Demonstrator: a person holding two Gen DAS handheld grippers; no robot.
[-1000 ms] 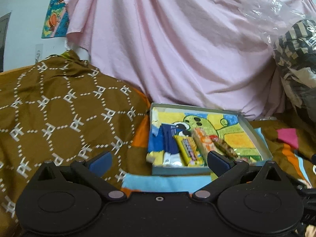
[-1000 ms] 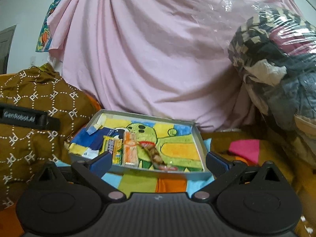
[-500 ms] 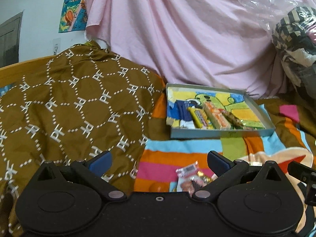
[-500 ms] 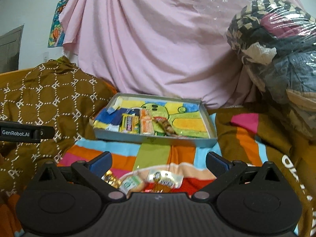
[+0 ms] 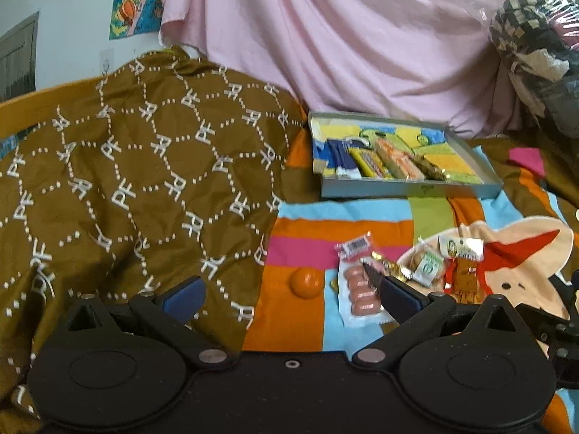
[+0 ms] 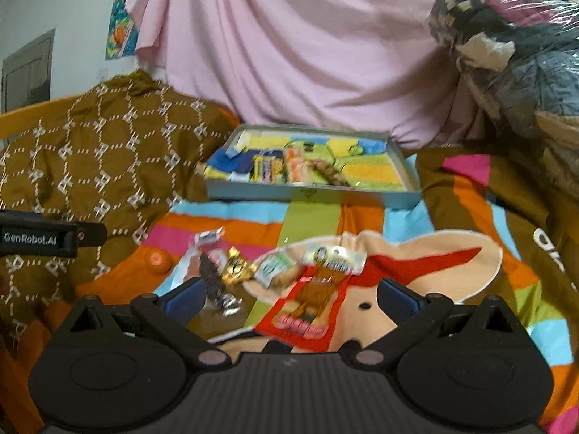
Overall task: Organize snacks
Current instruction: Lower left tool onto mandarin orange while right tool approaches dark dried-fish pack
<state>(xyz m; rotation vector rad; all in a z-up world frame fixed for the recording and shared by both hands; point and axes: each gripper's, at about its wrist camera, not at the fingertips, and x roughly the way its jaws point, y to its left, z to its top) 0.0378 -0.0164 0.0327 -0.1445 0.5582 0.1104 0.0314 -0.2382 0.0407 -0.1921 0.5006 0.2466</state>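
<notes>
A shallow grey box (image 5: 405,191) (image 6: 311,193) with a cartoon lining lies at the back of the bedspread and holds several snack bars in its left half. Loose snacks lie in front: a sausage pack (image 5: 358,291) (image 6: 188,264), a gold wrapper (image 6: 237,269), a green-white packet (image 5: 427,262) (image 6: 277,267), a red packet (image 6: 311,303) (image 5: 465,276) and a small orange ball (image 5: 307,282) (image 6: 159,258). My left gripper (image 5: 289,294) is open and empty, above the ball. My right gripper (image 6: 289,296) is open and empty, over the red packet.
A brown patterned quilt (image 5: 126,181) is heaped on the left. A pink sheet (image 5: 343,43) hangs behind the box. A plastic-wrapped bundle of clothes (image 6: 514,54) stands at the right. The striped cartoon bedspread (image 6: 452,264) covers the bed.
Both grippers have pulled back from the box and tilted down. The box now looks farther away and the loose snacks on the bedspread have come into view.
</notes>
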